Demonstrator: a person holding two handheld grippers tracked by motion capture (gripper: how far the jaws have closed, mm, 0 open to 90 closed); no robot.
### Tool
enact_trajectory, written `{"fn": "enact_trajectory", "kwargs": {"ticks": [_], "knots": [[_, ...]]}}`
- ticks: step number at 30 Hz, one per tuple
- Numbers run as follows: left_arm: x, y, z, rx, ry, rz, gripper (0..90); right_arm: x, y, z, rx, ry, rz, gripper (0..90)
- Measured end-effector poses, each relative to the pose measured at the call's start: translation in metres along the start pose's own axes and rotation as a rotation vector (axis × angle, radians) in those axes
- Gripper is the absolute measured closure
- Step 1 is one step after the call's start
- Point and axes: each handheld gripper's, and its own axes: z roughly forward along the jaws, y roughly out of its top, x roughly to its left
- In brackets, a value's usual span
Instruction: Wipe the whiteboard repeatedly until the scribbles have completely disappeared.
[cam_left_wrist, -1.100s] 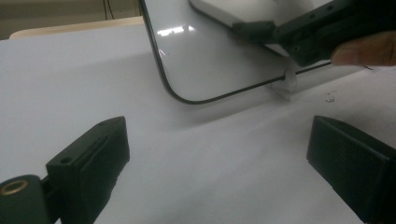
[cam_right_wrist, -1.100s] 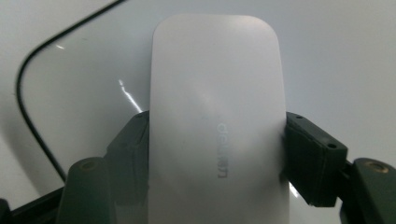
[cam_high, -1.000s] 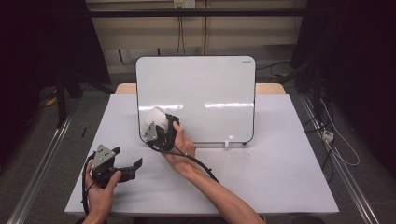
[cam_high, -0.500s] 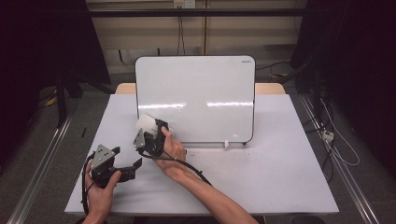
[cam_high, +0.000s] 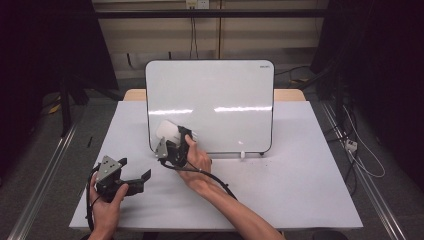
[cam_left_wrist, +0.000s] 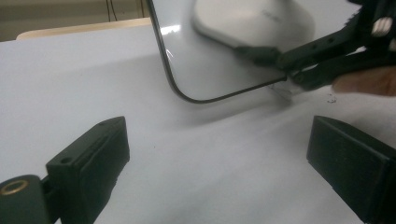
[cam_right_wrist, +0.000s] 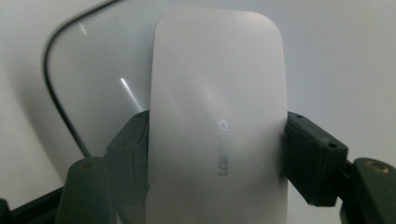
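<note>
High view shows a whiteboard (cam_high: 215, 100) standing upright toward the far side of a table (cam_high: 300, 190), and every place below is given from that board. At the board's lower left corner, the right gripper (cam_high: 172, 141) holds a white eraser (cam_high: 168, 130) flat against the board face; in the right gripper view its two black jaws press on the eraser's (cam_right_wrist: 217, 116) long sides, clamped tight, with the board's dark rounded edge (cam_right_wrist: 56, 107) curving just beside it. Well in front of the board and off past its left edge, the left gripper (cam_high: 134, 181) rests low over the table in the person's left hand (cam_high: 107, 205). In the left gripper view its jaws stand wide apart with nothing between them, aimed at the board's corner (cam_left_wrist: 187, 70), where the eraser (cam_left_wrist: 252, 21) lies against the surface
</note>
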Motion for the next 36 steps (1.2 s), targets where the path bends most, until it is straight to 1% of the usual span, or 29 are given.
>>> {"fn": "enact_trajectory", "kwargs": {"ticks": [2, 3, 4, 5, 6, 7, 8, 9, 10, 12, 13, 15, 16, 18, 19, 20, 21, 22, 23, 24, 26, 27, 28, 29, 32, 33, 34, 35, 36], "knots": [[0.000, 0.000, 0.000, 0.010, 0.003, 0.011, 5.9, -0.009, -0.007, -0.002, 0.009, -0.011, 0.014, 31.3], [0.000, 0.000, 0.000, 0.010, 0.004, 0.011, 5.9, -0.009, -0.007, -0.002, 0.009, -0.011, 0.014, 31.3], [-0.001, 0.000, 0.000, 0.005, 0.003, 0.004, 5.9, -0.018, -0.015, -0.004, 0.018, -0.021, 0.029, 31.3], [-0.001, 0.000, 0.000, 0.005, 0.003, 0.004, 5.9, -0.022, -0.018, -0.006, 0.024, -0.023, 0.041, 31.3], [-0.001, 0.000, 0.000, 0.005, 0.003, 0.004, 5.9, -0.022, -0.018, -0.006, 0.024, -0.023, 0.041, 31.3], [-0.001, 0.000, 0.000, 0.006, 0.004, 0.005, 5.9, -0.027, -0.022, -0.006, 0.024, -0.029, 0.051, 31.3], [-0.001, 0.000, 0.001, 0.008, 0.004, 0.004, 5.9, -0.035, -0.029, -0.009, 0.039, -0.040, 0.067, 31.3], [-0.001, 0.000, 0.001, 0.008, 0.004, 0.004, 5.9, -0.038, -0.033, -0.010, 0.043, -0.042, 0.078, 31.3], [-0.001, 0.000, 0.001, 0.008, 0.004, 0.004, 5.9, -0.038, -0.033, -0.010, 0.043, -0.042, 0.078, 31.3], [-0.001, 0.000, 0.001, 0.005, 0.002, 0.002, 5.9, -0.045, -0.040, -0.012, 0.050, -0.051, 0.107, 31.3], [-0.001, 0.000, 0.001, 0.006, 0.001, 0.003, 5.9, -0.051, -0.048, -0.015, 0.058, -0.058, 0.123, 31.3], [-0.001, 0.000, 0.001, 0.006, 0.002, 0.002, 5.9, -0.052, -0.051, -0.016, 0.059, -0.063, 0.131, 31.3], [-0.001, 0.000, 0.001, 0.006, 0.004, -0.001, 5.9, -0.055, -0.062, -0.021, 0.061, -0.071, 0.153, 31.3], [-0.001, 0.000, 0.001, 0.007, 0.005, 0.003, 5.9, -0.056, -0.073, -0.025, 0.066, -0.073, 0.170, 31.3], [-0.001, 0.000, 0.001, 0.007, 0.005, 0.006, 5.9, -0.056, -0.077, -0.027, 0.070, -0.075, 0.176, 31.3], [-0.001, 0.000, 0.001, 0.005, 0.003, 0.005, 5.9, -0.056, -0.077, -0.027, 0.070, -0.075, 0.176, 31.3], [-0.001, 0.000, 0.001, 0.006, 0.003, 0.004, 5.9, -0.056, -0.086, -0.031, 0.078, -0.075, 0.179, 31.3], [-0.001, 0.000, 0.001, 0.008, 0.005, 0.005, 5.9, -0.056, -0.090, -0.032, 0.080, -0.075, 0.174, 31.3], [-0.001, 0.000, 0.001, 0.008, 0.004, 0.005, 5.9, -0.056, -0.090, -0.032, 0.080, -0.075, 0.174, 31.3], [-0.002, 0.000, 0.001, 0.008, 0.005, 0.006, 5.8, -0.057, -0.096, -0.035, 0.083, -0.074, 0.191, 31.3], [-0.001, 0.000, 0.002, 0.010, 0.004, 0.002, 5.9, -0.058, -0.098, -0.036, 0.086, -0.076, 0.194, 31.4], [-0.001, 0.000, 0.002, 0.012, 0.004, 0.003, 5.9, -0.060, -0.101, -0.037, 0.087, -0.078, 0.209, 31.3], [-0.001, -0.001, 0.002, 0.012, 0.003, 0.002, 5.9, -0.063, -0.105, -0.038, 0.084, -0.073, 0.233, 31.4], [-0.001, -0.001, 0.002, 0.013, 0.003, 0.004, 5.9, -0.065, -0.106, -0.039, 0.086, -0.068, 0.245, 31.5], [0.000, -0.001, 0.001, 0.016, 0.004, 0.006, 5.9, -0.070, -0.107, -0.040, 0.073, -0.032, 0.298, 31.8], [0.000, -0.001, 0.001, 0.015, 0.004, 0.003, 5.9, -0.071, -0.107, -0.041, 0.071, -0.026, 0.309, 31.8], [0.001, -0.002, 0.002, 0.017, 0.006, 0.003, 5.9, -0.071, -0.107, -0.041, 0.071, -0.026, 0.309, 31.8], [0.001, -0.002, 0.002, 0.019, 0.007, 0.005, 5.9, -0.075, -0.109, -0.042, 0.058, -0.003, 0.354, 31.8], [0.002, -0.002, 0.002, 0.019, 0.006, 0.001, 5.9, -0.077, -0.110, -0.042, 0.054, 0.007, 0.373, 31.8]]}}
